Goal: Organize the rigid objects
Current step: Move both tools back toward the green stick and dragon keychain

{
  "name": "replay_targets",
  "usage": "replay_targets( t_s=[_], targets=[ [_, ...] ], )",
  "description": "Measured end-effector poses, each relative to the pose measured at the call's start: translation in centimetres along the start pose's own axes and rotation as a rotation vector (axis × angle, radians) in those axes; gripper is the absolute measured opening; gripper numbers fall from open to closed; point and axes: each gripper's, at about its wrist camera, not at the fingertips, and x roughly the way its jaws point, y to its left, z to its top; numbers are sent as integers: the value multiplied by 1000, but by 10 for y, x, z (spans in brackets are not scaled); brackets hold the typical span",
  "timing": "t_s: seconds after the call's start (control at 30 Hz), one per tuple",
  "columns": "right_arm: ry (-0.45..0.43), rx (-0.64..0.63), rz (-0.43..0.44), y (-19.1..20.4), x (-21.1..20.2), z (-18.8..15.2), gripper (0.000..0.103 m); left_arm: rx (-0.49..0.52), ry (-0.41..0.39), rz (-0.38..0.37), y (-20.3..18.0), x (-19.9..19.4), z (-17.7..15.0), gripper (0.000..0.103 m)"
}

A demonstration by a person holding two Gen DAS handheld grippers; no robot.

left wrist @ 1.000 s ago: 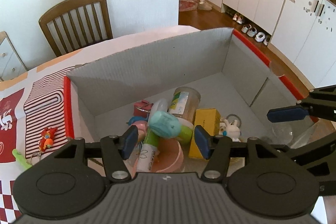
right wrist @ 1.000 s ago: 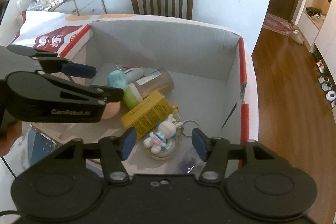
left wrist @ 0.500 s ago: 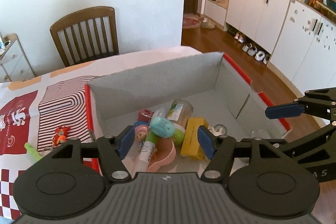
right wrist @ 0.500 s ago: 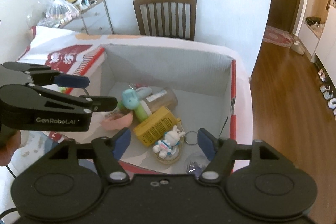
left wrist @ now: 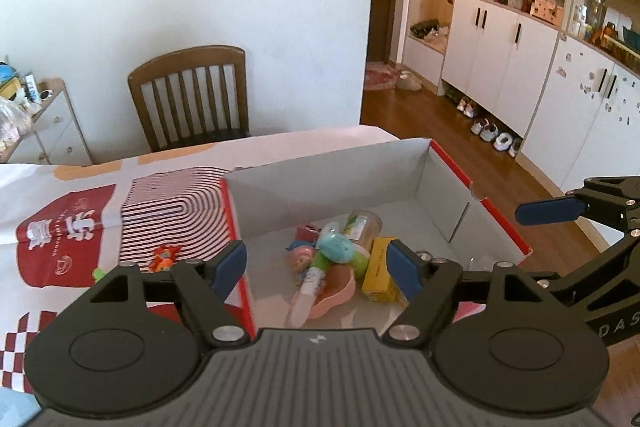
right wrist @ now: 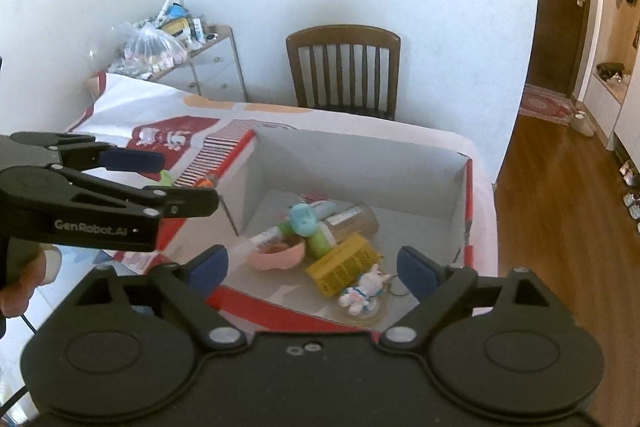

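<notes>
Both claws, the left claw and the right claw, are seen released and empty above the box, their jaws having just been opening. A drop-off seems finished. An orange toy is left on the bench, its long axis angled toward the box; fetching it probably comes next.

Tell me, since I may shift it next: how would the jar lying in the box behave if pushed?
The jar lies on its side, so it would probably roll. The yellow box and the green tube beside it might stop it. It looks like light plastic.
</notes>
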Motion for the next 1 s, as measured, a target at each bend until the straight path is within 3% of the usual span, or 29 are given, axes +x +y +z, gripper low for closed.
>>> replay_targets(
  t_s=[0.23,0.5,0.63,0.7,0.73,1.0],
  targets=[
    [-53,14,25,30,-10,2,103,-36,-22,-11,33,-24,-15,82],
    [-82,20,42,78,-5,11,103,-65,-6,-28,85,-45,-33,86],
    [-77,15,31,104,7,17,103,-77,-13,-36,115,-54,-40,89],
    [-71,17,23,115,14,20,103,-81,-11,-30,129,-57,-42,102],
    [-67,17,18,120,18,20,103,-84,-15,-26,138,-58,-43,103],
    [-36,55,-24,155,57,38,103,-102,-24,-5,193,-43,-56,103]
  ],
)
